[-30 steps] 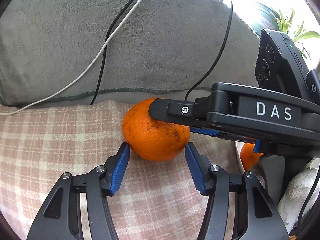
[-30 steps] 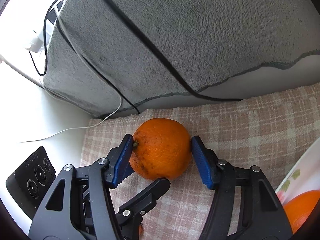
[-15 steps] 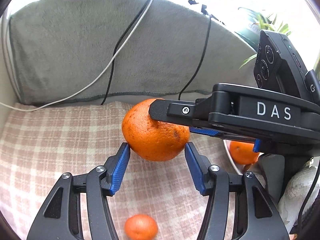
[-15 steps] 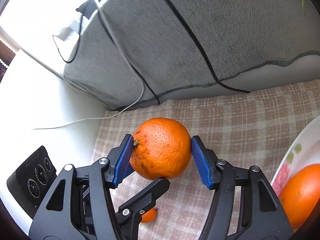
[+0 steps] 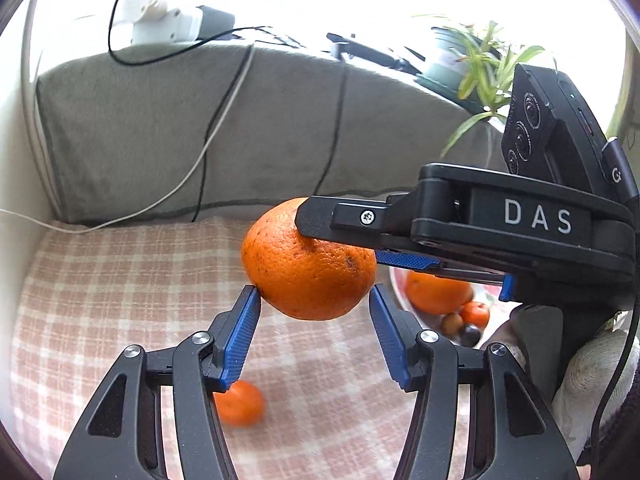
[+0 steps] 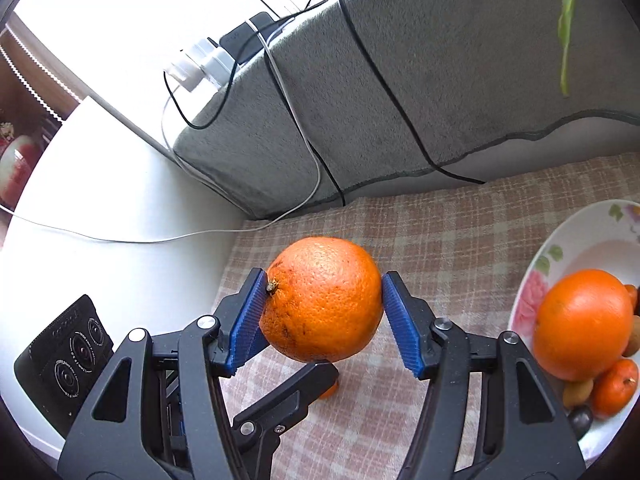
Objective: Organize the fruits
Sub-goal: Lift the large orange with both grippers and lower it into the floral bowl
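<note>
In the left wrist view the left hand-held gripper [image 5: 314, 332] stands apart under a speckled orange [image 5: 308, 264] lifted above the checked cloth [image 5: 100, 280], one mandarin [image 5: 240, 402] left there, while in the right wrist view the right hand-held gripper [image 6: 322, 316] is clamped on that orange, near a partly filled plate [image 6: 532, 296].

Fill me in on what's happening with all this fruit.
A person is sorting fruit with handheld tongs. The right tongs are shut on a large orange, held clear above the checked cloth. The left tongs are open just beneath it, not gripping. A floral plate to the right already holds fruit; one small mandarin lies on the cloth.
</note>
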Action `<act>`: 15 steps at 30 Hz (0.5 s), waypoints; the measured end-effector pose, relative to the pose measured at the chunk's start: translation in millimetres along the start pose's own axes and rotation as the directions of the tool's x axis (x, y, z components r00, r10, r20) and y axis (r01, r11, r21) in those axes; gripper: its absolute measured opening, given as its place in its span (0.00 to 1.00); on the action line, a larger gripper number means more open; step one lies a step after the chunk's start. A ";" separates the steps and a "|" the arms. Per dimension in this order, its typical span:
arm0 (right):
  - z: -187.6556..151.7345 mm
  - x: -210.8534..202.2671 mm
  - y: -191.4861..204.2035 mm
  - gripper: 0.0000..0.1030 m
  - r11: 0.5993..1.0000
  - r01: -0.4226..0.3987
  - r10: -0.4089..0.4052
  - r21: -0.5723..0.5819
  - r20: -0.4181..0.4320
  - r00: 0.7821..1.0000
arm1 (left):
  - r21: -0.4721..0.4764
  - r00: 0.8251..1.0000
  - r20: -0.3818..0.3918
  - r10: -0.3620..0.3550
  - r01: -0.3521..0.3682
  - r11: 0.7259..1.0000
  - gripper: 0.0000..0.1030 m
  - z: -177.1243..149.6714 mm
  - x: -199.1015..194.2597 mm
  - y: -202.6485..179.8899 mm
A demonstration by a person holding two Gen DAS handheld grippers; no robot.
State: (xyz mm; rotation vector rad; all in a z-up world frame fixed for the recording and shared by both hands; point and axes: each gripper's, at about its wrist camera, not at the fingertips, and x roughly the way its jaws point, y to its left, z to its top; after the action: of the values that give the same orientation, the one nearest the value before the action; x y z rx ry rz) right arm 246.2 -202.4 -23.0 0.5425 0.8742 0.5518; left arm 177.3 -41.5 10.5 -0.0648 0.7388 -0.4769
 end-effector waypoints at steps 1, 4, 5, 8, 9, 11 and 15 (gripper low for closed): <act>-1.3 -5.2 -0.1 0.60 1.000 -0.001 0.001 0.000 0.005 1.000 | 0.005 1.000 0.002 0.000 0.000 1.000 0.54 -1.0 -2.9 -4.4; -5.7 -18.4 -1.4 0.60 1.000 -0.001 0.001 0.000 0.021 1.000 | 0.024 1.000 0.009 0.003 -0.003 1.000 0.54 -5.4 -9.7 -17.3; -6.8 -23.7 -2.1 0.60 1.000 -0.002 0.002 -0.001 0.027 1.000 | 0.029 1.000 0.011 0.000 -0.001 1.000 0.54 -7.0 -12.3 -20.8; -9.3 -36.1 -6.2 0.60 1.000 -0.003 0.003 -0.001 0.044 0.999 | 0.045 1.000 0.017 -0.004 0.003 0.999 0.54 -9.4 -17.3 -30.9; -9.5 -37.9 -7.3 0.60 1.000 -0.005 0.005 0.002 0.049 0.999 | 0.053 1.000 0.018 -0.004 0.003 0.999 0.54 -9.4 -18.1 -35.7; -10.8 -47.0 -11.4 0.60 1.000 -0.010 0.010 0.003 0.061 0.998 | 0.066 1.000 0.021 -0.006 0.004 0.998 0.54 -8.3 -16.2 -45.4; -12.7 -65.8 -21.6 0.60 1.000 -0.011 0.010 0.005 0.087 0.996 | 0.093 1.000 0.022 -0.015 0.013 0.996 0.53 -6.2 -10.1 -59.7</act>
State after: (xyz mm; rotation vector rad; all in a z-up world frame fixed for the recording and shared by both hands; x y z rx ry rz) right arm 206.1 -258.0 -7.0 0.5723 0.7909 0.5320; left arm 143.1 -89.5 25.5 0.0114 0.6930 -0.5230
